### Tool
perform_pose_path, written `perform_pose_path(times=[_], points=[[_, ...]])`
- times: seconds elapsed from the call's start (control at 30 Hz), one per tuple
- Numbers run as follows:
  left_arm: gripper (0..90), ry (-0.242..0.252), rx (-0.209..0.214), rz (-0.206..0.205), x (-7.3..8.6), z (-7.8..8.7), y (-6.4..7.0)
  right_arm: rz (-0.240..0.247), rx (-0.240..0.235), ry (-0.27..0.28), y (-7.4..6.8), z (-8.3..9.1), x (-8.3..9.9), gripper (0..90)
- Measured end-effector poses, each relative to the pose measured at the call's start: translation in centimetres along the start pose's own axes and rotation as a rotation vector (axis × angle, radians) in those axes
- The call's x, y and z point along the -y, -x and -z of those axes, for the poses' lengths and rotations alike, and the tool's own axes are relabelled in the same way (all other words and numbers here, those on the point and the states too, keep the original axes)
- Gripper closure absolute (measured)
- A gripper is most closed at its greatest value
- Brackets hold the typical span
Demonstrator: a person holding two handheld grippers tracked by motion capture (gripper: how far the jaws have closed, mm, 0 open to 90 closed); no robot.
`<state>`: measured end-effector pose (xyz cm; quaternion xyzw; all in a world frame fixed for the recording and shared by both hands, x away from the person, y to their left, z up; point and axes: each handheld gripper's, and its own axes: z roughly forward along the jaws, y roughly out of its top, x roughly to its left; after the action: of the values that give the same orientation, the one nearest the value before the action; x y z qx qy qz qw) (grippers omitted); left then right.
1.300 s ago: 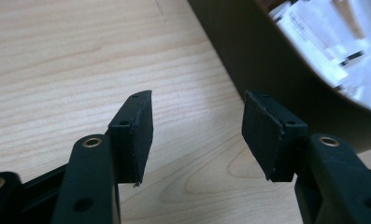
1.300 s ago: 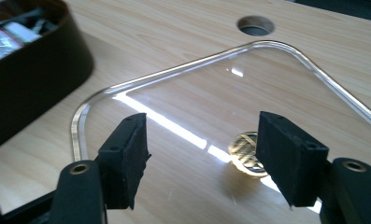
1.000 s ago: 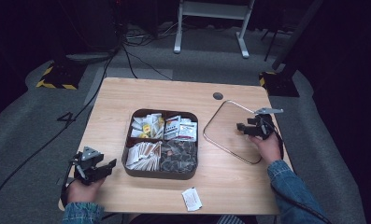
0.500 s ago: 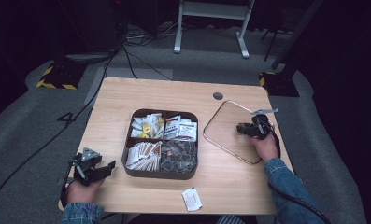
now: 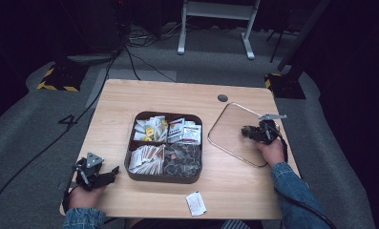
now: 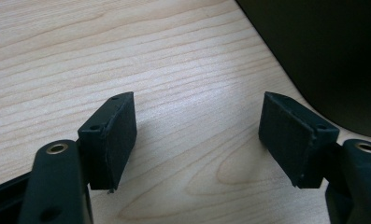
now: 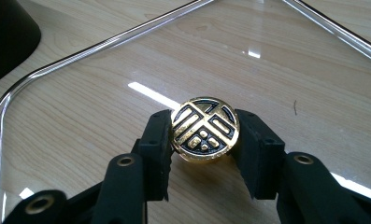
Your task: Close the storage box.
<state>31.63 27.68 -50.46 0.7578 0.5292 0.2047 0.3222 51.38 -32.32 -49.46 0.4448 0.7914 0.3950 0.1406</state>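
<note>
While the left gripper (image 5: pixel 111 172) rests low at the lower left of the high view, close by the near-left corner of the dark tray (image 5: pixel 130 168), its jaws stand wide apart over bare wood with nothing between them; in the left gripper view the left gripper (image 6: pixel 199 133) shows only table grain in the gap and the tray's dark wall (image 6: pixel 323 56) at upper right. A loose white packet (image 5: pixel 195 203) lies near the front table edge, bottom centre, apart from both tools. Mid-frame, the tray holds four compartments of sachets and small packets. Right of it lies the clear lid (image 5: pixel 235 136), flat on the table (image 5: pixel 168 98), its rounded-square rim turned corner-on to the tray. Right gripper (image 5: pixel 247 131) sits over this lid at centre right, pointing left toward the tray. Right gripper view: right gripper (image 7: pixel 204 140) jaws pinched on a round gold-and-black knob (image 7: pixel 205 129), one pad on each side, knob face up toward the camera, glossy lid surface behind and beneath. Knob reads as the lid's handle, at lid centre. Relation that matters, as a judgement: the tray lies to the left of the held lid, so the carry would go leftward, and the lid's corners would need turning to square with the tray's sides. Right hand holds the work; left is nearer the tray, free to steady it.
</note>
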Motion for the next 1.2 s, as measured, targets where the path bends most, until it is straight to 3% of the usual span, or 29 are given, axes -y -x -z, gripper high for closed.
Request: perform_pose_path(times=[0.6, 0.7, 0.83, 1.2], points=[[27.1, -0.001, -0.001, 0.001, -0.1, -0.1, 0.0, 0.05, 0.062, 0.001, -0.8, -0.1, 0.1, 57.9], [27.1, -0.001, -0.001, 0.001, -0.1, -0.1, 0.0, -0.005, 0.065, -0.008, -0.9, -0.1, -0.1, 58.1], [27.0, 0.0, -0.001, 0.001, -0.1, -0.1, 0.0, -0.037, 0.074, -0.023, -0.9, 0.0, -0.4, 58.2], [27.0, 0.0, -0.001, 0.001, -0.1, -0.1, 0.0, 0.031, 0.095, -0.013, -1.7, 1.4, -2.1, 58.3]])
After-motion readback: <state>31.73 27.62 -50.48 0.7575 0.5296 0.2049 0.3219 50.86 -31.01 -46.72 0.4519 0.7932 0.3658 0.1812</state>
